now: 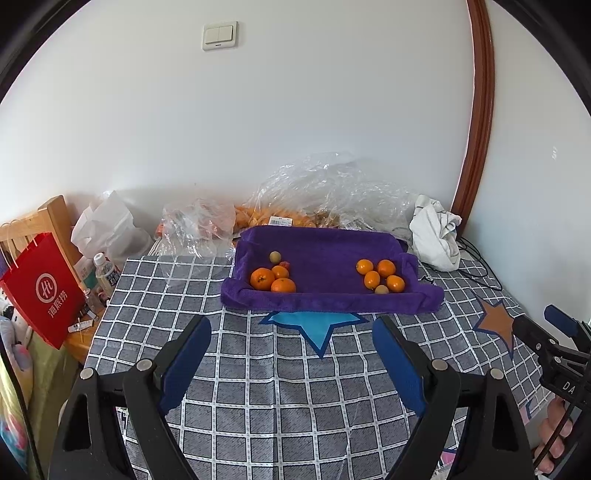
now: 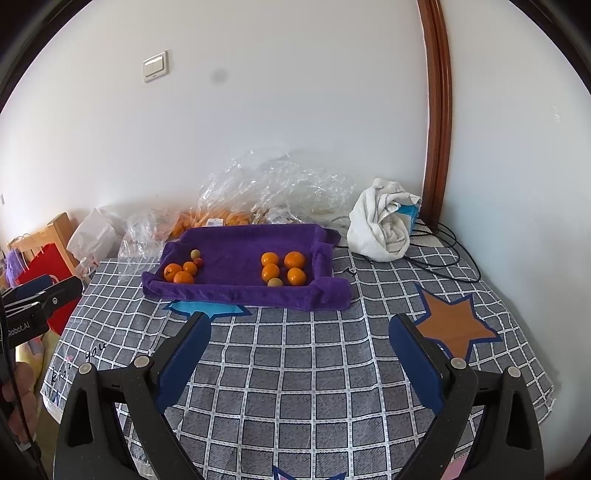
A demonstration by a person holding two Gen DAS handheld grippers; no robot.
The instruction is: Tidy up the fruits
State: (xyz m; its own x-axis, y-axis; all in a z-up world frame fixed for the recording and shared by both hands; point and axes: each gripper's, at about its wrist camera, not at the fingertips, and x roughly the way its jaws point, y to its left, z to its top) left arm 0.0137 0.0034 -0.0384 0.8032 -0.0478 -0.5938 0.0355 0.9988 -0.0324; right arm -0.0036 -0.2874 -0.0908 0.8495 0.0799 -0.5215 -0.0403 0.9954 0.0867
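From the left wrist camera, the left gripper [image 1: 291,343] hung wide open and empty above a grey checked tablecloth with star patches [image 1: 258,369]. Beyond it, a purple towel-lined tray [image 1: 325,299] held small orange fruits [image 1: 380,275] in two clusters, against a white wall with a cream light switch [image 1: 219,36]. A red paper bag [image 1: 40,291] stood at left.

From the right wrist camera, the right gripper [image 2: 299,334] was likewise spread and empty; a crumpled white cloth [image 2: 380,225] and clear plastic bags [image 2: 266,184] lay behind the tray.
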